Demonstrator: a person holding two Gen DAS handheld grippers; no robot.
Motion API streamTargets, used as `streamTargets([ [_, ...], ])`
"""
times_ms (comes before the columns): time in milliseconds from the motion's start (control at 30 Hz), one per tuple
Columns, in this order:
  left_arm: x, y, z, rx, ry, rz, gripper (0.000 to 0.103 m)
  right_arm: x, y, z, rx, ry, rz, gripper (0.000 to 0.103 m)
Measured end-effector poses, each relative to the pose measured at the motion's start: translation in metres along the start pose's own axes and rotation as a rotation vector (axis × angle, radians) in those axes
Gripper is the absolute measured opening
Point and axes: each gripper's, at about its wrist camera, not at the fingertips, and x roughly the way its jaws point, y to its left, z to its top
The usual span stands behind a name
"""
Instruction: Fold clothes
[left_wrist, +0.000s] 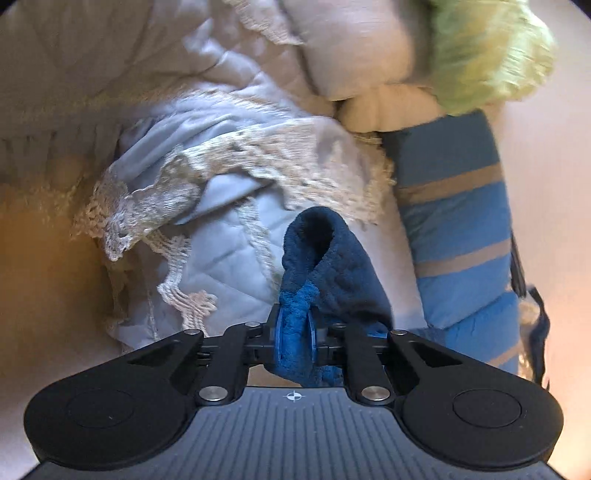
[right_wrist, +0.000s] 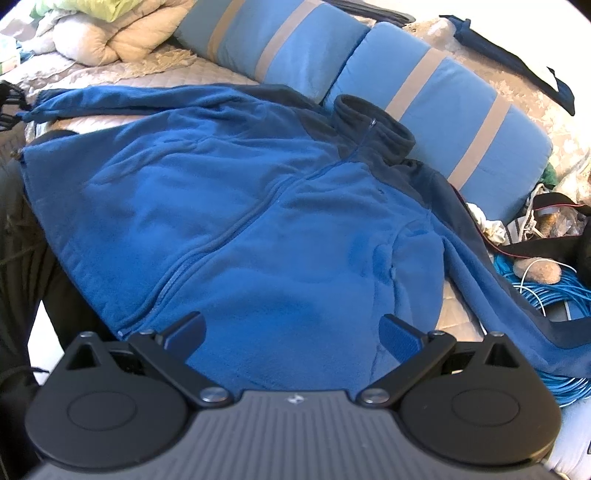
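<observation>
A blue fleece jacket (right_wrist: 258, 206) with navy collar and shoulders lies spread front-up on the bed, zipper closed. One sleeve stretches along the far left; the other runs off the right side. My right gripper (right_wrist: 291, 332) hovers open over the jacket's lower part, nothing between its blue pads. In the left wrist view my left gripper (left_wrist: 295, 332) is shut on a bunched fold of the fleece (left_wrist: 325, 266), blue and navy, which rises in a loop above the pads.
Two blue pillows with tan stripes (right_wrist: 436, 122) lie behind the jacket. A quilted bedspread with a lace edge (left_wrist: 229, 166) covers the bed. Folded bedding (right_wrist: 110, 40) sits at the back left. Blue cable coils (right_wrist: 546, 295) and bags lie to the right.
</observation>
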Motion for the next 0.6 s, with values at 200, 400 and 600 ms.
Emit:
streamTargets([
  [200,-0.027,-0.050,-0.005,0.087,-0.065,0.000,0.012,-0.007,0.004,0.021,-0.020,-0.083,0.032,0.103],
  [400,-0.042,-0.119,-0.010,0.181,-0.098,0.028,0.012,-0.003,0.054,0.076,-0.150,-0.278,0.177,0.103],
  [600,-0.045,-0.175,-0.032,0.272,-0.070,0.046,0.012,0.012,0.152,0.146,-0.356,-0.555,0.351,0.096],
])
